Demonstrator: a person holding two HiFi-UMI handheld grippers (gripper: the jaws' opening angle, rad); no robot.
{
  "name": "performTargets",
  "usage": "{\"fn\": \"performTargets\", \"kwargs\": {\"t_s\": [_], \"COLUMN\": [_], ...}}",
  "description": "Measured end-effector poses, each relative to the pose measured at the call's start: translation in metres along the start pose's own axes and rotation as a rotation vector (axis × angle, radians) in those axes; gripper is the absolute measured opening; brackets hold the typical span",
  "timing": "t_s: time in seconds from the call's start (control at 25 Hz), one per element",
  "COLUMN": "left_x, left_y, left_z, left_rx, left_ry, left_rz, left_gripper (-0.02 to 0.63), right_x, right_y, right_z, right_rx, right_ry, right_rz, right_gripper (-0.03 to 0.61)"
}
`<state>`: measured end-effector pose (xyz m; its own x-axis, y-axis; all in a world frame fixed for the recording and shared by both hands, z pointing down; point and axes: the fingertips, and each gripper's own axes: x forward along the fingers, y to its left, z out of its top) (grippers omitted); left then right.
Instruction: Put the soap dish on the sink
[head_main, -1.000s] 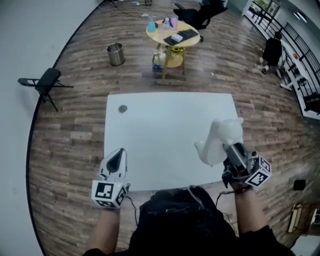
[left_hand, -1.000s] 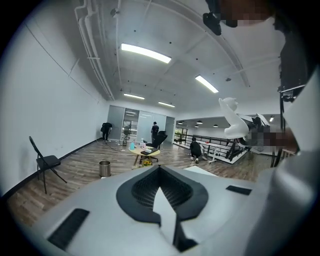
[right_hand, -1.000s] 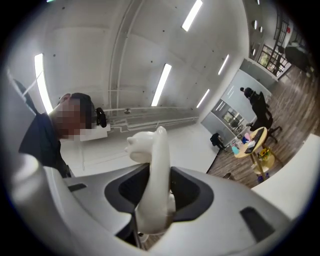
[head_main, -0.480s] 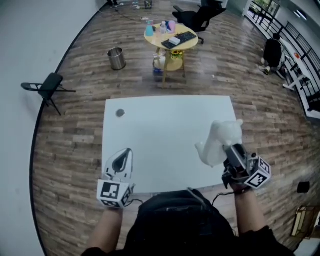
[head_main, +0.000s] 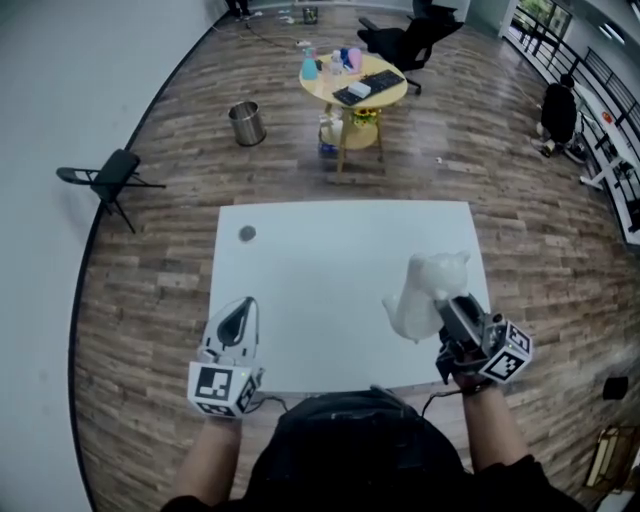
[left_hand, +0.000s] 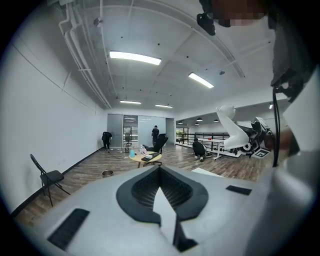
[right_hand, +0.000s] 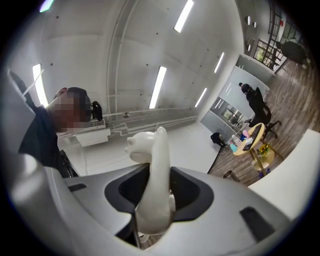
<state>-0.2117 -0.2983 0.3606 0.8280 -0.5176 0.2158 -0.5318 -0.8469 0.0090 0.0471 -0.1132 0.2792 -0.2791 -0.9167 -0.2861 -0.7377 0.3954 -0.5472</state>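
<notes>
White soap dish (head_main: 425, 293) is pinched in our right gripper (head_main: 447, 312), set on edge and rising up and ahead of the gripper, off the white bench (head_main: 330, 250). In the right gripper view, we see both jaws bearing on the dish's lower part. Our left gripper (head_main: 238, 320) has its jaws pressed together with nothing between them, well to the left of the right gripper. A small dark round object (head_main: 247, 233) lies far ahead of the left gripper.
</notes>
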Motion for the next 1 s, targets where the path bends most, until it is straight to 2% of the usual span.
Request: {"fn": "performTargets", "kwargs": {"t_s": [0.28, 0.6, 0.84, 1.0], "left_x": [0.003, 0.010, 0.016, 0.026], "left_y": [0.001, 0.004, 0.011, 0.014], "left_z": [-0.008, -0.020, -0.032, -0.036], "left_rx": [0.002, -0.017, -0.019, -0.011], "left_ry": [0.013, 0.061, 0.097, 0.120], "left_rz": [0.002, 0.008, 0.011, 0.015], "left_gripper": [-0.011, -0.011, -0.011, -0.011], "right_x": [0.006, 0.002, 0.013, 0.015], "right_y": [-0.009, -0.038, -0.046, -0.062], "right_z": [-0.011, -0.026, -0.044, -0.054], "right_rx": [0.047, 0.079, 0.127, 0.116], "right_ry": [0.012, 0.026, 0.049, 0.078], "right_rz": [-0.005, -0.058, -0.063, -0.084], "right_gripper": [0.135, 0.135, 0.135, 0.135]}}
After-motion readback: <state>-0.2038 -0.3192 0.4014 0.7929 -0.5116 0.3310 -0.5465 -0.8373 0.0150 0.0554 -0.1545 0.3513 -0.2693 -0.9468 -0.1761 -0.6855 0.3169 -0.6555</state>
